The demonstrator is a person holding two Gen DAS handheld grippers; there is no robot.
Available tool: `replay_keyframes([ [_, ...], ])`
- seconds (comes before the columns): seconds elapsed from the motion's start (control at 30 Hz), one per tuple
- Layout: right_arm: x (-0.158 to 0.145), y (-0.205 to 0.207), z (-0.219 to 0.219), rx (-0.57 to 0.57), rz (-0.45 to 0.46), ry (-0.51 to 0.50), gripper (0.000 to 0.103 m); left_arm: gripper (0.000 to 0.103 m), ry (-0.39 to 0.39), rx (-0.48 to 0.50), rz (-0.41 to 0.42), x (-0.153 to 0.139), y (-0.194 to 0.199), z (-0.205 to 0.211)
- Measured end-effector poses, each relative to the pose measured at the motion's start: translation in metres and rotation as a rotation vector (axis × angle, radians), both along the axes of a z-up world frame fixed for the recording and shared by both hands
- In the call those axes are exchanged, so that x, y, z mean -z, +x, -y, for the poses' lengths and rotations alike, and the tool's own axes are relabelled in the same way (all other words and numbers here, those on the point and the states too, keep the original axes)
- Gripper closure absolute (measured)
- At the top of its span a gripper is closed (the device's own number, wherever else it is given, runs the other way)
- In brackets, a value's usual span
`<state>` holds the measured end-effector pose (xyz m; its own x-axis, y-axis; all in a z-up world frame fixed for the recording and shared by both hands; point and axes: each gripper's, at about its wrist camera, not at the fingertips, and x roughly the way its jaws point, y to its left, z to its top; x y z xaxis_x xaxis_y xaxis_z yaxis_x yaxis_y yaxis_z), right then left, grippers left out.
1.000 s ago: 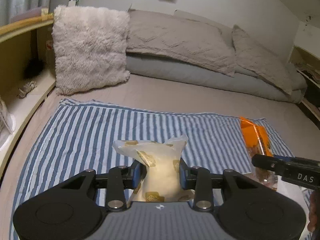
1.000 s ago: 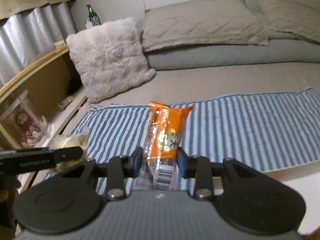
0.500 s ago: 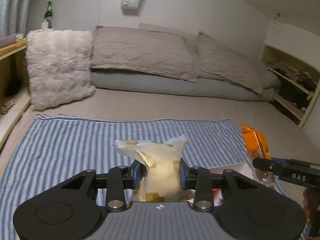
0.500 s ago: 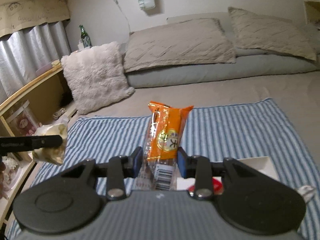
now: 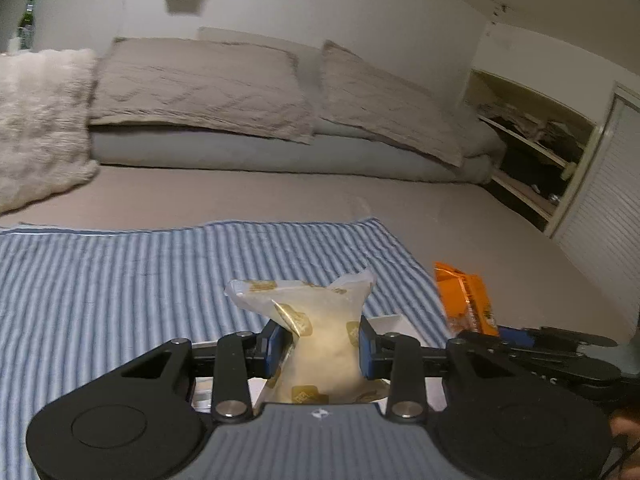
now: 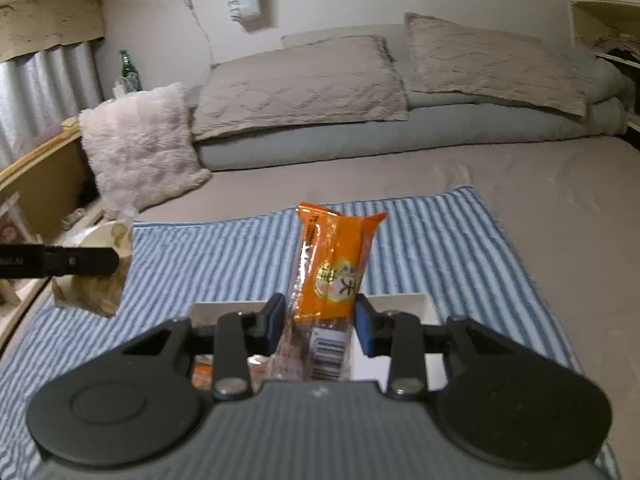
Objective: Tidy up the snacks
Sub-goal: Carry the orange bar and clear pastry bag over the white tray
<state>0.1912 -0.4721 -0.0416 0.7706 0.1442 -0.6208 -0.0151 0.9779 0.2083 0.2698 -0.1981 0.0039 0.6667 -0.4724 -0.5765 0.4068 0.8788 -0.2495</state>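
Striped cloth [image 6: 440, 240] on bed [image 6: 560, 200], pillows [image 6: 300, 80] behind, box [image 6: 400, 304] on cloth.

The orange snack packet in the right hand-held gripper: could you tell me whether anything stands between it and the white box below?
Nothing visible does. The orange snack packet is clamped in the right hand-held gripper, right over the white box. The left hand-held gripper holds its pale snack bag off to the side.

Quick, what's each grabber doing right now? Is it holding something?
Left gripper: closed on the pale snack bag, held up off the striped cloth.
Right gripper: closed on the orange snack packet, also lifted.
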Motion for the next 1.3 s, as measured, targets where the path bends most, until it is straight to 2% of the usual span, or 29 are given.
replay_keyframes([
  [0.27, 0.017, -0.001, 0.030, 0.042, -0.030, -0.021, 0.061, 0.064, -0.036, 0.096, -0.072, 0.033, 0.018, 0.050],
  [0.57, 0.038, 0.006, 0.046, 0.087, -0.091, -0.044, 0.060, 0.064, -0.121, 0.174, -0.178, 0.087, 0.047, 0.100],
  [0.73, 0.048, 0.012, 0.054, 0.095, -0.111, -0.071, 0.060, 0.064, -0.162, 0.206, -0.265, 0.122, 0.064, 0.120],
  [1.0, 0.063, 0.021, 0.065, 0.113, -0.144, -0.090, 0.061, 0.064, -0.149, 0.190, -0.347, 0.173, 0.089, 0.133],
  [1.1, 0.066, 0.026, 0.063, 0.112, -0.141, -0.081, 0.061, 0.064, -0.120, 0.175, -0.365, 0.187, 0.094, 0.131],
  [1.2, 0.068, 0.033, 0.056, 0.096, -0.138, -0.080, 0.061, 0.064, -0.119, 0.164, -0.363, 0.188, 0.096, 0.123],
  [1.3, 0.074, 0.045, 0.048, 0.063, -0.140, -0.084, 0.060, 0.064, -0.049, 0.143, -0.338, 0.182, 0.092, 0.115],
])
